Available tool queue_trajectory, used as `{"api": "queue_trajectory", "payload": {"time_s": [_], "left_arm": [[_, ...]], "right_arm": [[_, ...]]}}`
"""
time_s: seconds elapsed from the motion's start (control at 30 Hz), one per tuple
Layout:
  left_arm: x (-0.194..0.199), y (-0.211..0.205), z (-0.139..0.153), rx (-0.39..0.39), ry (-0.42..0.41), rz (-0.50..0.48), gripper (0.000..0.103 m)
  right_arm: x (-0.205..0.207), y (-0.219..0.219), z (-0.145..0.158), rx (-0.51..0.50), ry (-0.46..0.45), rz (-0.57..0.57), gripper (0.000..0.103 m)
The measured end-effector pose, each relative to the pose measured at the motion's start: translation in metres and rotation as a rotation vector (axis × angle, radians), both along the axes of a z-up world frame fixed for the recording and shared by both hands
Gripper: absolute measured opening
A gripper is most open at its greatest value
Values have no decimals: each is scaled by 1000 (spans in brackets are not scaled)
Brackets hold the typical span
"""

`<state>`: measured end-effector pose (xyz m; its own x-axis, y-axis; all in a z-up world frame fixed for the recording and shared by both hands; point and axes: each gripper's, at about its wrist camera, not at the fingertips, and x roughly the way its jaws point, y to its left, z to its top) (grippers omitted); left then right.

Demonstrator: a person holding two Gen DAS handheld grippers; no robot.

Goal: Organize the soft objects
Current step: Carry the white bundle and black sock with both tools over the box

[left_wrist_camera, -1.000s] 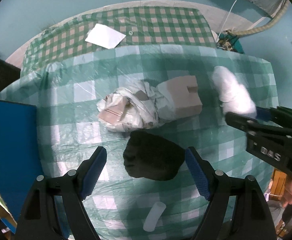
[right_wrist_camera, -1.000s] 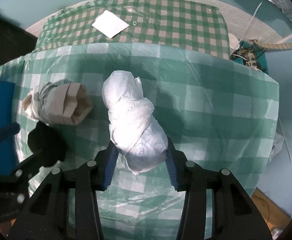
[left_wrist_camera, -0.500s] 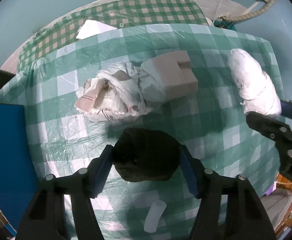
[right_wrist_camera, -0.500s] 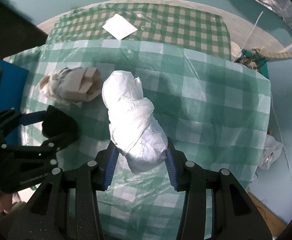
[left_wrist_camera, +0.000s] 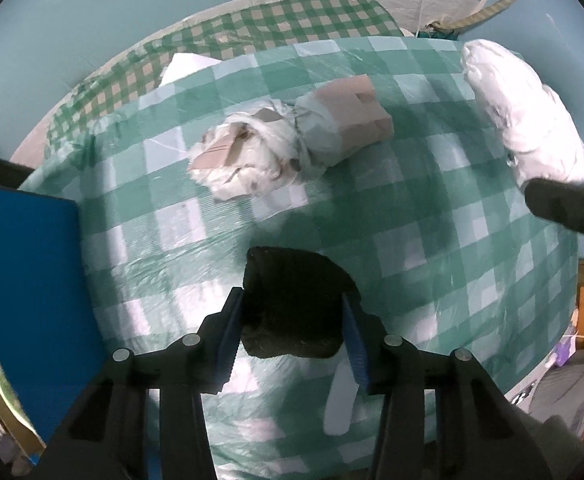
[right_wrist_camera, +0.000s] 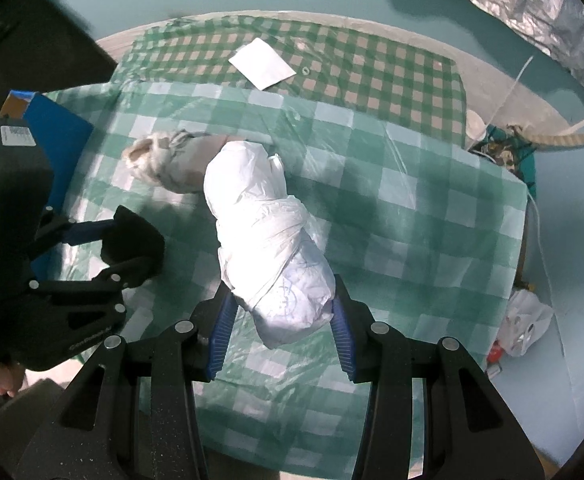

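Closing around its middle, the left gripper [left_wrist_camera: 292, 334] squeezes a dark, spongy lump [left_wrist_camera: 292, 304] near the checked tablecloth [left_wrist_camera: 432, 240] front edge, while the right gripper [right_wrist_camera: 280, 330] clamps the light, crushable white bundle [right_wrist_camera: 268, 248] by its near end above the cloth.

A glossy, crinkled green-and-white checked plastic sheet [left_wrist_camera: 432, 240] covers the table through the middle of both views, with a matt woven green-and-tan checked cloth [right_wrist_camera: 372, 68] and a flat white sheet of paper [right_wrist_camera: 262, 63] toward the top of the frame. The rough, matt black spongy lump [left_wrist_camera: 292, 304] at lower centre of the left view sits between ribbed blue rubbery pads [left_wrist_camera: 228, 332] on matt black plastic. The white crumpled thin-plastic bundle [right_wrist_camera: 268, 240] looks shiny, the grey-white wrinkled bundle patched with smooth tan tape [left_wrist_camera: 292, 136] duller.
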<state>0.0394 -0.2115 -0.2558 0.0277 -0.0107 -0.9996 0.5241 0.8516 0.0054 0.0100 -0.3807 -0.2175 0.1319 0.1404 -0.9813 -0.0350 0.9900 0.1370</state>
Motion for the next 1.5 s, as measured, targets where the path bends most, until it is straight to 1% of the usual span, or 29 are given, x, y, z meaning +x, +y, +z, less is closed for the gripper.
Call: {"api": "queue_trajectory", "payload": {"time_s": [0.17,0.43,0.63,0.9,1.3,1.5], "left_arm": [[-5,10,18,-1,-35,-16,46],[-10,27,56,-20,-93,-28,46],[-11,50,82,-56,-124,-2,46],[-19,77,118,-67,-179,19,46],[-19,120,149,-61,-225,58,46],[-16,143,156,-56,-238,91,46]], "right_arm": [[-3,9,14,-11,-14,27,44],[-8,27,39,-18,-45,67,44],[-9,38,57,-15,-67,91,44],[-8,63,85,-10,-111,130,44],[1,113,110,20,-151,208,44],[7,137,121,23,-169,251,44]]}}
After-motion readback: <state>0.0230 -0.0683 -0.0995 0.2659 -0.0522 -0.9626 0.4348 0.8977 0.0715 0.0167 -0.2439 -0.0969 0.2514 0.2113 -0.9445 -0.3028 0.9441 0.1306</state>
